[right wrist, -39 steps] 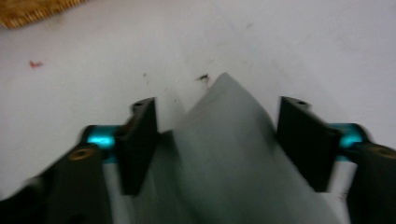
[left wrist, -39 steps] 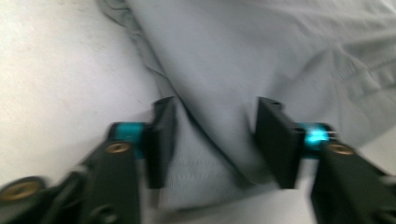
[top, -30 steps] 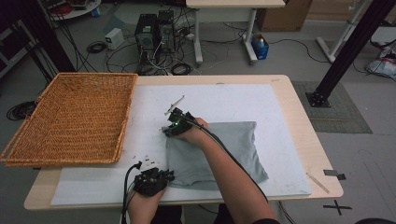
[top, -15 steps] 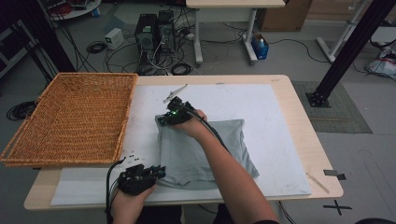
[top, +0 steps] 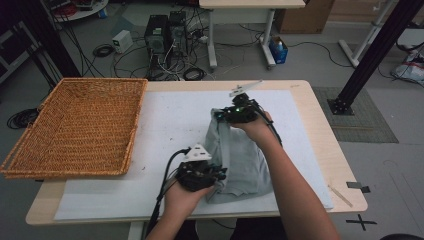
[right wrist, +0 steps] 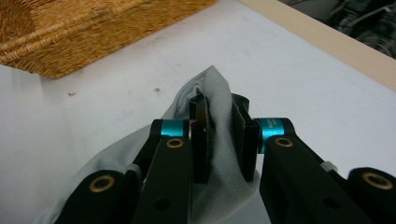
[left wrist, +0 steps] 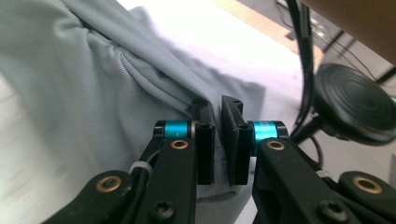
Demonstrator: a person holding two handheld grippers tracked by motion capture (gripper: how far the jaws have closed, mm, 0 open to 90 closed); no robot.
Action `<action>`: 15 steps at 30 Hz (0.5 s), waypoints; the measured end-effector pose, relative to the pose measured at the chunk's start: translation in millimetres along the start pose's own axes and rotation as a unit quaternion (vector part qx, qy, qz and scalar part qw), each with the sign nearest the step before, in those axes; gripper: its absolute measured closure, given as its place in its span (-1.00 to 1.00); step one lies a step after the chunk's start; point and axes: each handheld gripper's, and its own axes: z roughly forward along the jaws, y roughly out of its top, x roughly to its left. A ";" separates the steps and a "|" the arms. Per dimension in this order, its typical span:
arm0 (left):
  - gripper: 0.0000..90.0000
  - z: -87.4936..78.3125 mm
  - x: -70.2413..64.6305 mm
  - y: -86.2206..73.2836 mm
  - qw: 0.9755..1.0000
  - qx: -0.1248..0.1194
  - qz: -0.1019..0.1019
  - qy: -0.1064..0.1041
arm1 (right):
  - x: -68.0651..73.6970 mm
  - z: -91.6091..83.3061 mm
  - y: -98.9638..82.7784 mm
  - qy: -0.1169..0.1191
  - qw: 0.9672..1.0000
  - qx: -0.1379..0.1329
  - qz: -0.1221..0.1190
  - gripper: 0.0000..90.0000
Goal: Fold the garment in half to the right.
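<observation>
Both grippers, left [top: 216, 176] and right [top: 220, 116], clench the cloth [top: 240, 155], lifted partly off the table [top: 310, 105]; basket [top: 75, 125] probably next.

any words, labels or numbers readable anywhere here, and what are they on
No text can be read for certain.
Blue ring on the right claw: a line of small white print at, too small and blurred to read.
Grey cloth, wicker basket, white table cover: no print visible.
Blue container on the floor: too small to read.
</observation>
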 end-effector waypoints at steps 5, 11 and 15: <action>0.86 37.2 -14.5 13.2 0.999 0.011 0.009 -0.037 | -18.0 -32.5 -24.5 -0.022 1.000 -0.005 0.020 0.74; 0.29 69.2 -24.7 18.3 0.998 0.000 0.023 -0.054 | -38.1 -63.7 -55.5 -0.057 0.997 -0.024 0.055 0.13; -0.05 56.6 -15.3 19.1 0.999 -0.026 0.015 -0.026 | -48.2 -85.2 -70.5 -0.083 0.992 -0.055 0.077 0.08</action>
